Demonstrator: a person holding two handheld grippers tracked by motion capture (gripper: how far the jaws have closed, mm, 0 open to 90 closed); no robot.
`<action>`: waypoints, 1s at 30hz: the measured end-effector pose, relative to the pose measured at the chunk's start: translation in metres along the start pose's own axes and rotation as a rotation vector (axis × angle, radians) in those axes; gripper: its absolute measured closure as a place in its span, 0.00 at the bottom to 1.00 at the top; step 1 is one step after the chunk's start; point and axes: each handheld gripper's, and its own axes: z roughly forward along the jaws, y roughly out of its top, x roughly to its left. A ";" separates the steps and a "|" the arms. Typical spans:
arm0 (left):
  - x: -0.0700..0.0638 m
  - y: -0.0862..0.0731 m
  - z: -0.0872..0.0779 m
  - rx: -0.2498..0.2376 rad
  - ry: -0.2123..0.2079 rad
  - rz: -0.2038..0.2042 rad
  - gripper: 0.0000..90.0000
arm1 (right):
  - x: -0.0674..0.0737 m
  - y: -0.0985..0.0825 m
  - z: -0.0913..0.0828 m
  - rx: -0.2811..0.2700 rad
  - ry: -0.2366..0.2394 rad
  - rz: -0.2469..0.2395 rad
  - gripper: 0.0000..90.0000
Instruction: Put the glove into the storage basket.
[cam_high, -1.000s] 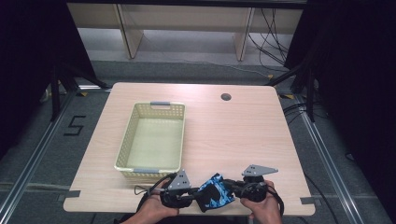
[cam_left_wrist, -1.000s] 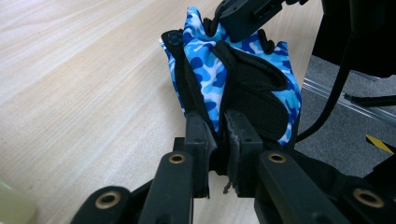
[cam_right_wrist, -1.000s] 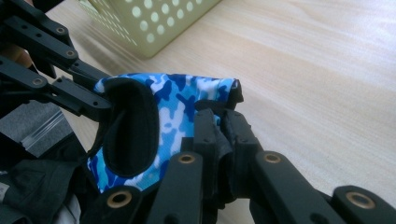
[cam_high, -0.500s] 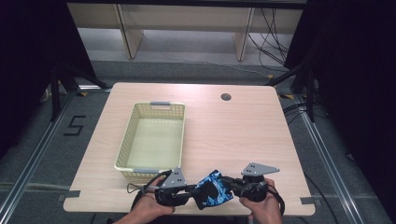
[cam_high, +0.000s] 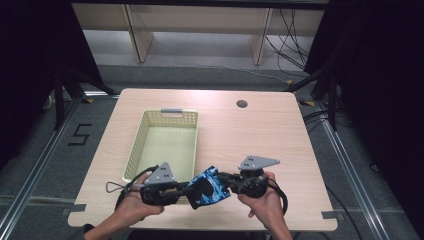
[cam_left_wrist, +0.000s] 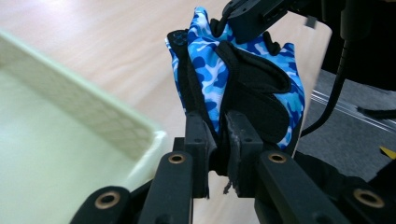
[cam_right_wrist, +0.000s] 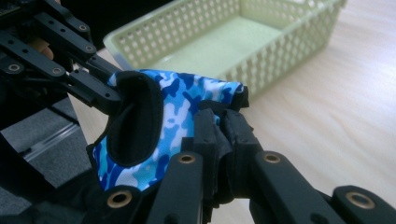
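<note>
**Blue camouflage glove held between two grippers at the near edge**

Item 1. Left gripper (cam_high: 172, 189), at 7 o'clock on the surface (cam_high: 260, 135), in the person's left hand (cam_high: 131, 204). Its fingers (cam_left_wrist: 198, 140) are pinched together on one edge of the glove (cam_high: 209, 187).

Item 2. Right gripper (cam_high: 231, 181), at 5 o'clock, in the right hand (cam_high: 264, 201). Its fingers (cam_right_wrist: 210, 135) are clamped on the opposite edge of the same glove.

Item 3. Glove, blue-and-white camouflage with black panels, fingerless. Located at 6 o'clock, suspended between the two grippers just above the surface's near edge. Long axis runs roughly 9 to 3 o'clock. Which end is cuff is hard to make out in the high view; in the left gripper view the short finger openings point away from that gripper.

Item 4. Basket (cam_high: 134, 150), pale green, perforated walls, at 10 o'clock, long axis 12 to 6. Contents: empty. Its near rim is partly hidden behind the left gripper's grey plate.

Item 5. Round dark grommet hole (cam_high: 242, 104), at 1 o'clock, near the far edge.
</note>
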 end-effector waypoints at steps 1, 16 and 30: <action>0.004 0.002 -0.005 -0.002 0.012 -0.006 0.88 | 0.003 0.005 0.001 0.011 -0.010 0.026 0.95; 0.075 0.002 -0.048 -0.002 0.028 -0.095 0.89 | 0.011 0.069 0.059 0.029 0.014 -0.038 0.95; 0.131 -0.005 -0.058 0.104 0.038 -0.119 0.89 | 0.011 0.090 0.119 0.081 0.027 0.002 0.95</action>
